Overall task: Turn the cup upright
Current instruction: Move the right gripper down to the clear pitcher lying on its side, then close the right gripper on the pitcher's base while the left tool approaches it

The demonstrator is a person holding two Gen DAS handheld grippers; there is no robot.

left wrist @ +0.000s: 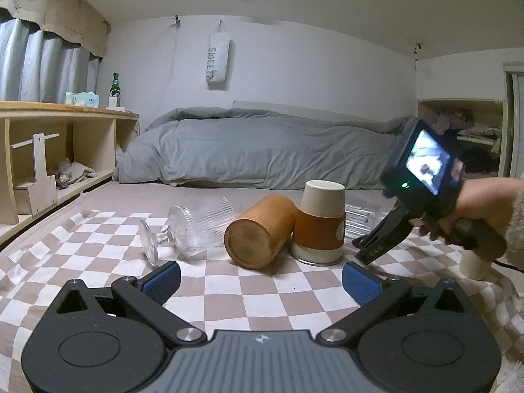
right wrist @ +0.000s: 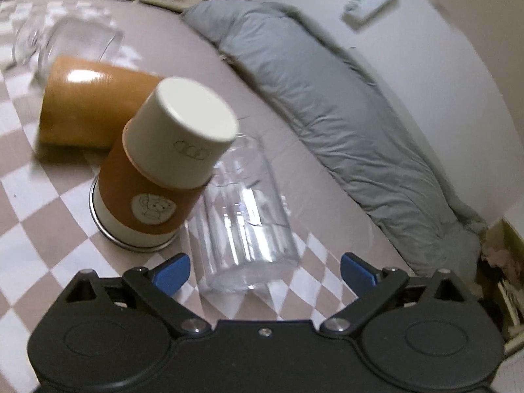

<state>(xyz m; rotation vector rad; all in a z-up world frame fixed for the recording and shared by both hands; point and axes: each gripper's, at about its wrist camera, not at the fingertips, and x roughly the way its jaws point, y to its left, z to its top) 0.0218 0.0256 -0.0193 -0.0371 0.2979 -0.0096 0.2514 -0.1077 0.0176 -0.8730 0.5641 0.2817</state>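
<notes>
No cup is upright yet. Your right gripper (right wrist: 265, 270) is spread wide, straddling the base of the clear cup (right wrist: 244, 226) lying on its side. The left gripper (left wrist: 260, 283) is also spread, empty, short of the wooden cup (left wrist: 260, 231). Grasping and flipping remain.

One wooden cup (left wrist: 260, 232), one sleeved cup (left wrist: 319, 221), two clear glasses (left wrist: 193, 229) (right wrist: 244, 226), one green bottle (left wrist: 115, 90).
</notes>
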